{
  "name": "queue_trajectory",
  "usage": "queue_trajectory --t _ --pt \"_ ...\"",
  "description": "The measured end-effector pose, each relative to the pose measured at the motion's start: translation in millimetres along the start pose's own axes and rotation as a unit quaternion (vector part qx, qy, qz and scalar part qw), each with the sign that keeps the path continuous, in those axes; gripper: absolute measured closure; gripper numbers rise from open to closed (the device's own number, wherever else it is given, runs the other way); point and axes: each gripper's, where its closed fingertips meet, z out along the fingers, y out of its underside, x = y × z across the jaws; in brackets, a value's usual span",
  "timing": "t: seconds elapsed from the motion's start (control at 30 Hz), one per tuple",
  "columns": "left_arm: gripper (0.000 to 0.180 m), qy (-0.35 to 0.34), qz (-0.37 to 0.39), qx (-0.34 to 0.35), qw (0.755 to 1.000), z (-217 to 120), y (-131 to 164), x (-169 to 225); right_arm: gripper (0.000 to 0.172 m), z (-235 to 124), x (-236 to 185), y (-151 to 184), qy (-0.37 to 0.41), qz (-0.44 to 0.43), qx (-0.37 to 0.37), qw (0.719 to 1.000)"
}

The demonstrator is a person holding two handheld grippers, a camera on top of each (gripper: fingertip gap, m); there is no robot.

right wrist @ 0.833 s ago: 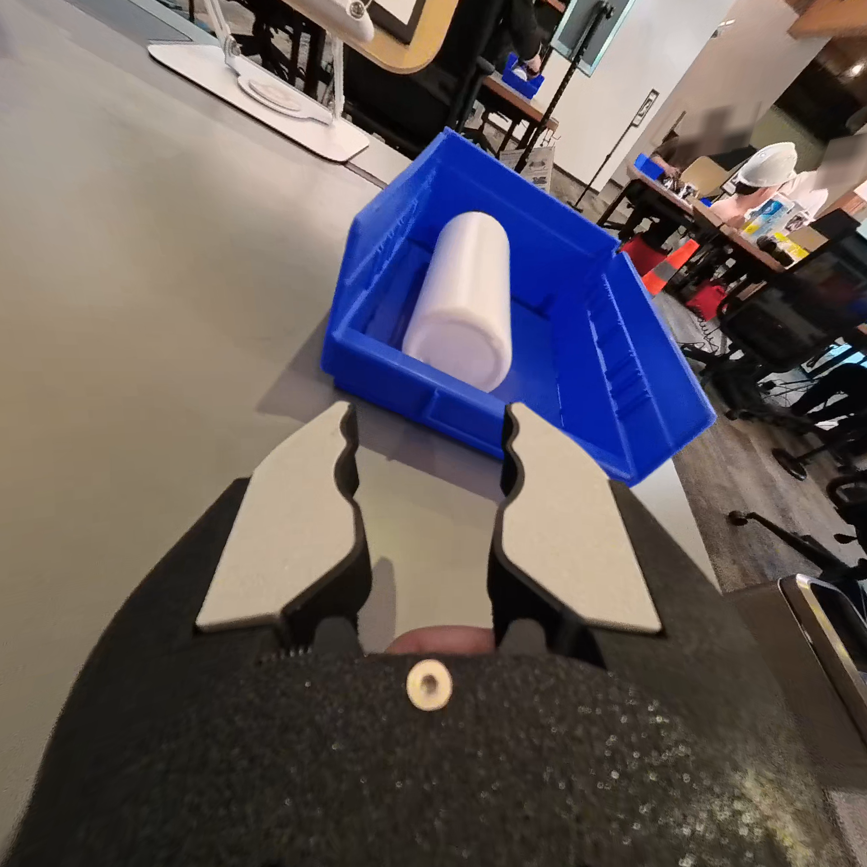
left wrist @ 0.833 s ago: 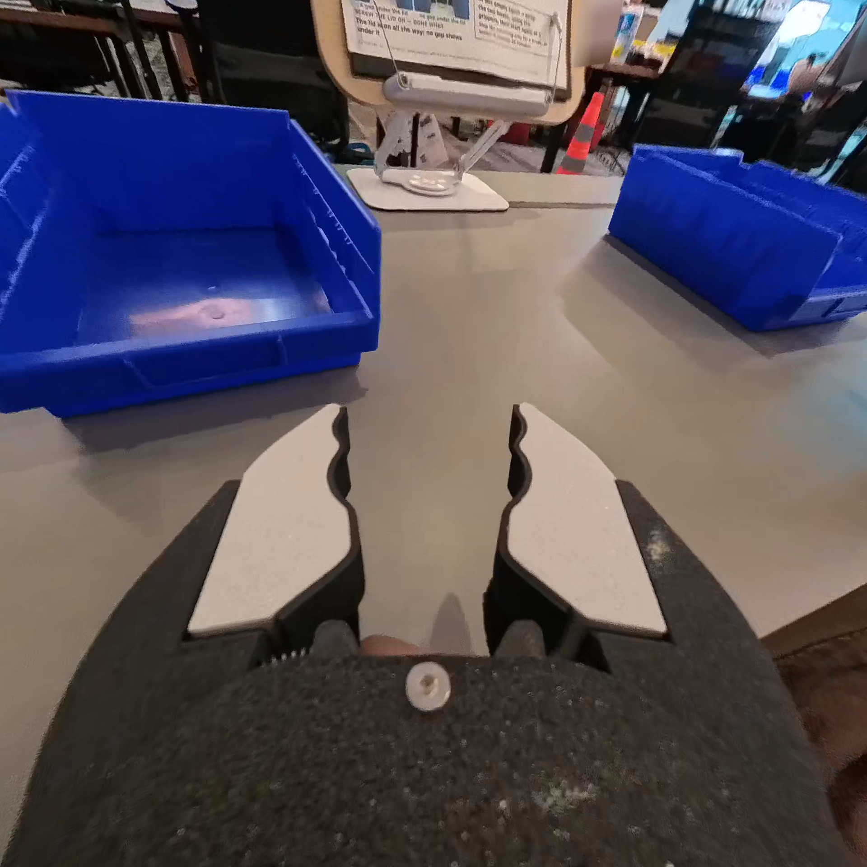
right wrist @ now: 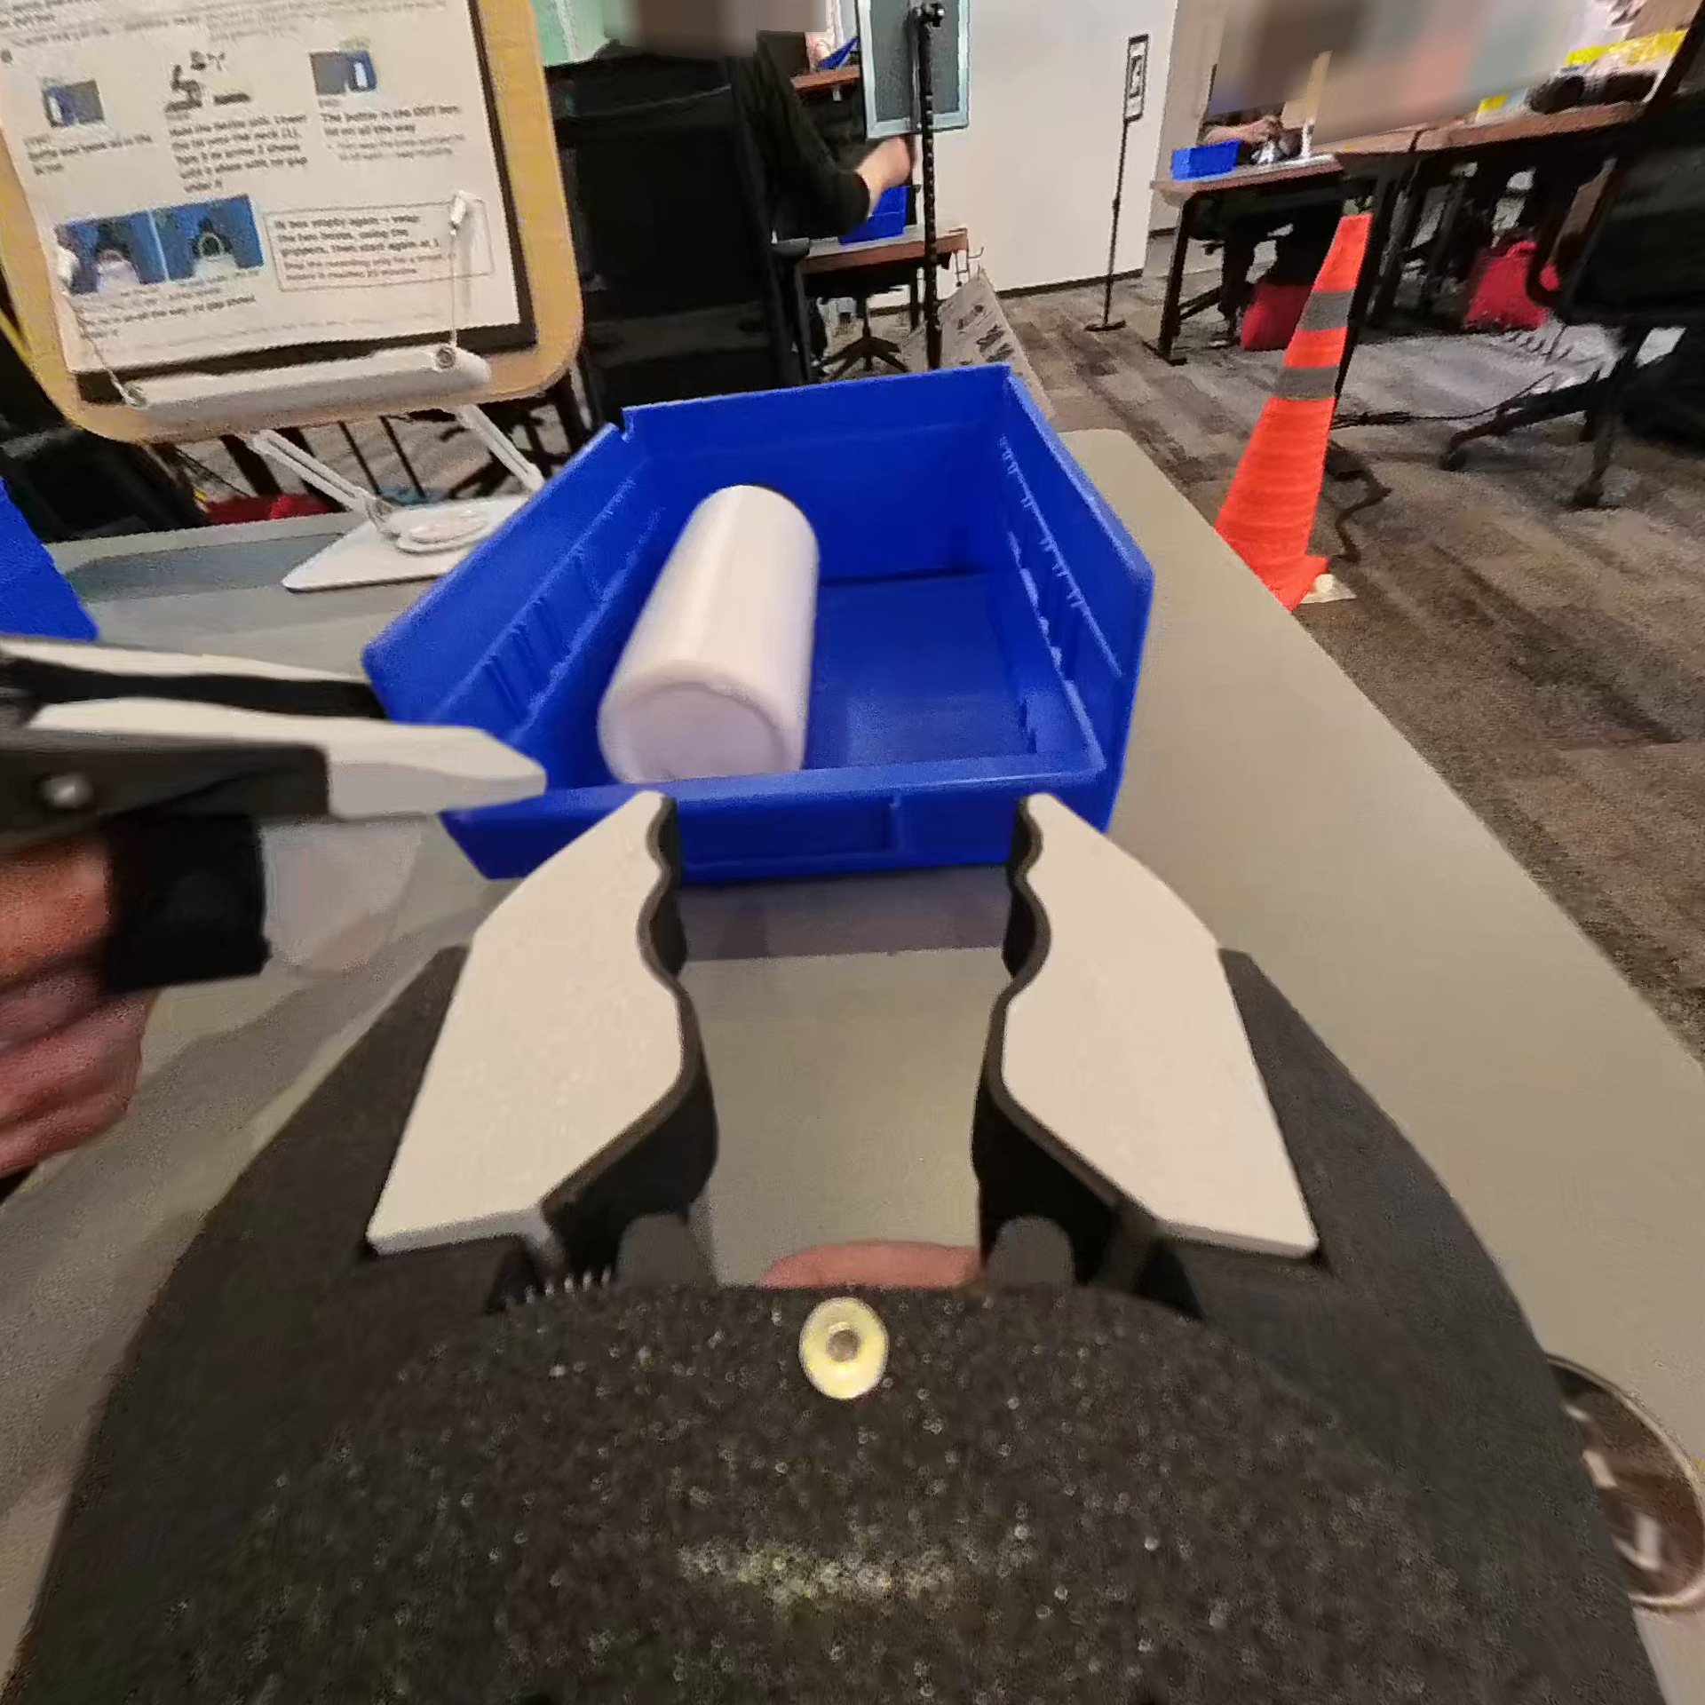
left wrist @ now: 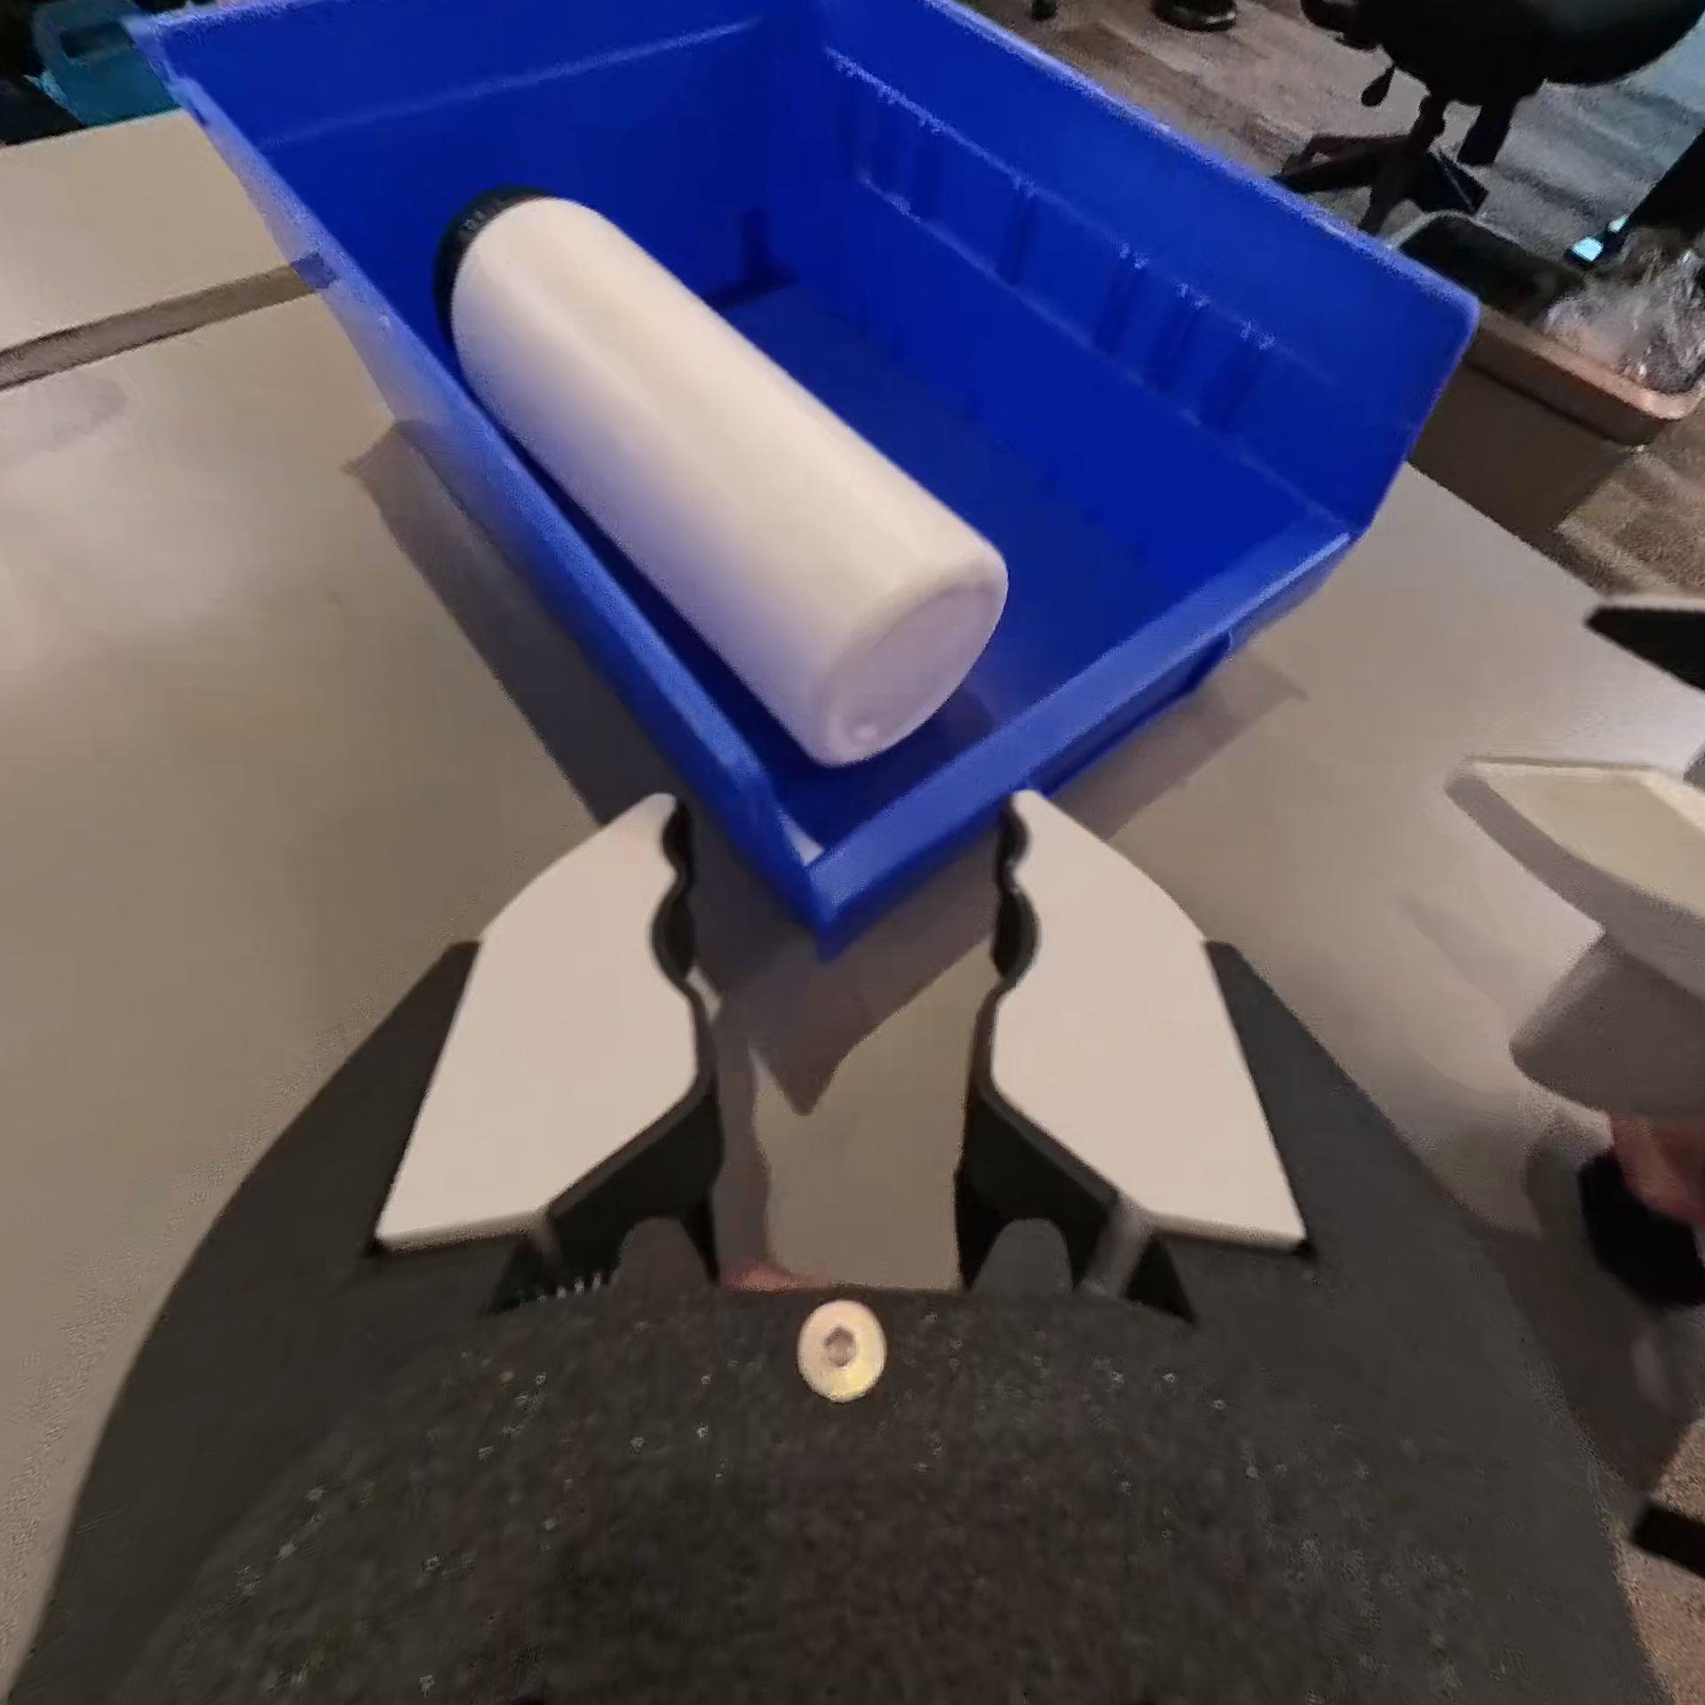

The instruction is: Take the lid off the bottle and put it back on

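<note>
1. Both sets of jaws stand apart with nothing between the pads: the left gripper [left wrist: 840,821] hangs over the near corner of the blue bin [left wrist: 1033,803], and the right gripper [right wrist: 844,812] sits just short of the bin's near wall [right wrist: 784,830].
2. Inside the bin a white bottle [left wrist: 710,480] lies on its side along the left wall, its flat base toward the near wall.
3. At the bottle's far end a dark lid [left wrist: 457,249] shows as a black ring, on the bottle.
4. From the right wrist view the left gripper [right wrist: 443,738] reaches in from the left, its fingertips just beside the bin's near-left corner and apart from the bottle [right wrist: 710,637].
5. All of this rests on a grey table [right wrist: 1292,923].
6. Beyond the bin stands an instruction board [right wrist: 277,184] on a white stand, and an orange cone [right wrist: 1292,443] is on the floor to the right.
</note>
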Motion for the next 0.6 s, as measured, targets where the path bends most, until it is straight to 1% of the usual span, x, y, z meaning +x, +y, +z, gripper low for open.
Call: queue_trajectory --t 0.03,0.07,0.1,0.2,0.3,0.4,0.47,0.5,0.53,0.57,0.6 --pt "0.134 -0.017 -0.008 0.001 1.0 6 -1 -5 0.109 0 4 0 0.01 -0.016 0.001 1.0" --pt "0.155 -0.039 -0.015 0.005 0.999 8 -2 -14 0.109 0 7 0 0.019 -0.029 0.0 0.999" --pt "0.166 -0.046 -0.024 0.01 0.999 9 -3 -19 0.109 0 9 0 0.026 -0.039 -0.005 0.999" --pt "0.173 -0.092 -0.059 0.014 0.994 2 0 -40 0.109 0 15 4 0.055 -0.058 -0.026 0.996" --pt "0.176 -0.115 -0.054 0.021 0.992 -14 9 -50 0.109 4 21 15 0.1 -0.049 -0.07 0.991" --pt "0.177 -0.115 -0.053 0.025 0.992 -33 20 -55 0.11 11 20 27 0.124 -0.04 -0.108 0.986" --pt "0.178 -0.107 -0.059 0.023 0.992 -44 28 -57 0.116 15 15 35 0.125 -0.038 -0.133 0.982" --pt "0.177 -0.101 -0.058 0.021 0.993 -49 31 -57 0.119 17 8 36 0.111 -0.035 -0.139 0.983" --pt "0.177 -0.102 -0.055 0.019 0.993 -54 34 -58 0.135 19 -2 34 0.094 -0.023 -0.131 0.987" --pt "0.177 -0.108 -0.052 0.018 0.993 -60 36 -61 0.16 19 -9 32 0.085 -0.007 -0.131 0.988" --pt "0.177 -0.109 -0.051 0.021 0.993 -65 38 -64 0.168 17 -11 32 0.096 -0.003 -0.142 0.985"
